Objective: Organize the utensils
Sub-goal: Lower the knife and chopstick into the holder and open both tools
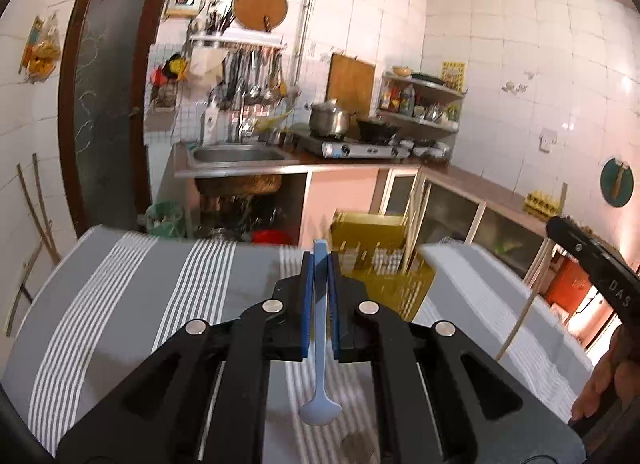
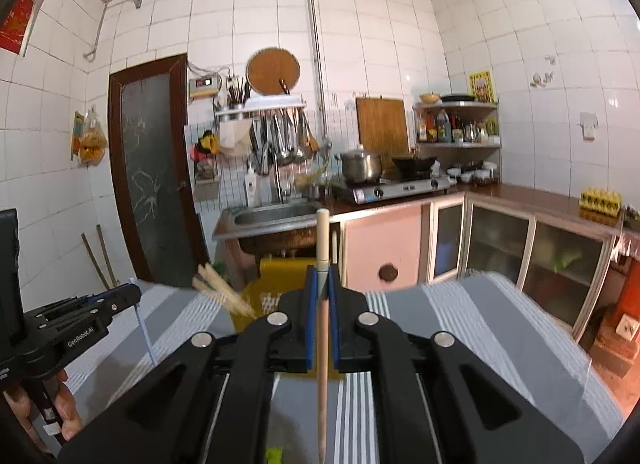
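The left tool [image 1: 320, 288] is closed tight on a blue spoon [image 1: 320, 344], handle up between the blue pads, bowl hanging down toward the camera. The right tool [image 2: 322, 296] is clamped just as narrowly on a wooden chopstick [image 2: 322, 304], which runs upright through the jaws and sticks out well above them. Both utensils are clear of the table [image 1: 120, 304], which is covered with a grey cloth with white stripes.

At the far edge of the table stands a yellow slotted holder [image 1: 376, 260], ahead of both tools. In the right wrist view several more chopsticks [image 2: 224, 292] already lean out of it, blurred, so I judge part of the sorting as done. How many utensils it holds in total cannot be told.

What is left, as far as can be seen: carry the spoon and the chopstick across to the holder and drop each in, the chopstick presumably with its fellows. A small yellow-green object [image 2: 274, 456] shows at the bottom of the right wrist view; what it is cannot be told. Most of the near table is hidden behind the tools, so other utensils may lie there.
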`<state>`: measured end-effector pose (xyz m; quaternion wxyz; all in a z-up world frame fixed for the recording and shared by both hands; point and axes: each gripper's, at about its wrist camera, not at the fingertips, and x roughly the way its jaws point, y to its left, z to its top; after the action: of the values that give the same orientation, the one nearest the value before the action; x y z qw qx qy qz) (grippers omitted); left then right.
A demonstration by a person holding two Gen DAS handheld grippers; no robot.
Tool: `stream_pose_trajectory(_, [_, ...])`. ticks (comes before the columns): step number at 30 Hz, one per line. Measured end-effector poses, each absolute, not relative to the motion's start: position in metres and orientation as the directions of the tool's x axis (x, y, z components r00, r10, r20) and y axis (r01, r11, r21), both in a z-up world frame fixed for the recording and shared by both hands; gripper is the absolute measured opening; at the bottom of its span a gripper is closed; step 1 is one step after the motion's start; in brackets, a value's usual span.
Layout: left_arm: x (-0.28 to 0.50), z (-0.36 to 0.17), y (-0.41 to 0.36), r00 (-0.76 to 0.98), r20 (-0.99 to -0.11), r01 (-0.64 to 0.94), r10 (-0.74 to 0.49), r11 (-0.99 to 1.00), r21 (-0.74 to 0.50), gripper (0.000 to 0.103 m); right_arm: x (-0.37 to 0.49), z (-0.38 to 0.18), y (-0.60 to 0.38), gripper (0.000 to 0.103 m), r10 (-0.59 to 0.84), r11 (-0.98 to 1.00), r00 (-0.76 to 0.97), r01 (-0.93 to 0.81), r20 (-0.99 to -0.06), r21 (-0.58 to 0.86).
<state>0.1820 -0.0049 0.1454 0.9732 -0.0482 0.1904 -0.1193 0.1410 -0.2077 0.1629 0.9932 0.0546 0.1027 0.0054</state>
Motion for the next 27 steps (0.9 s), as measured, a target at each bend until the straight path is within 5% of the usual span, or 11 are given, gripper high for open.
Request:
stream_pose_trajectory(12, [0.276,0.221,-0.065,0.951,-0.190,0.230,-0.243,0.969,-0.091,0.006,0.238,0.238,-0.220,0.006,0.003,0.993,0.998,0.005,-0.069,0.118])
stream_pose_trajectory(16, [0.316,0.192,-0.077,0.941,-0.239,0.219,-0.237,0.971,-0.101,0.006,0.272,0.227,-0.221,0.006,0.000,0.993,0.998,0.007,-0.063,0.121])
stream_pose_trajectory(27, [0.356,0.120,-0.073,0.894,-0.393,0.186,-0.214,0.977,-0.109,0.006,0.332,0.129,-0.218,0.006,0.023,0.996,0.962,0.002,-0.274,0.091])
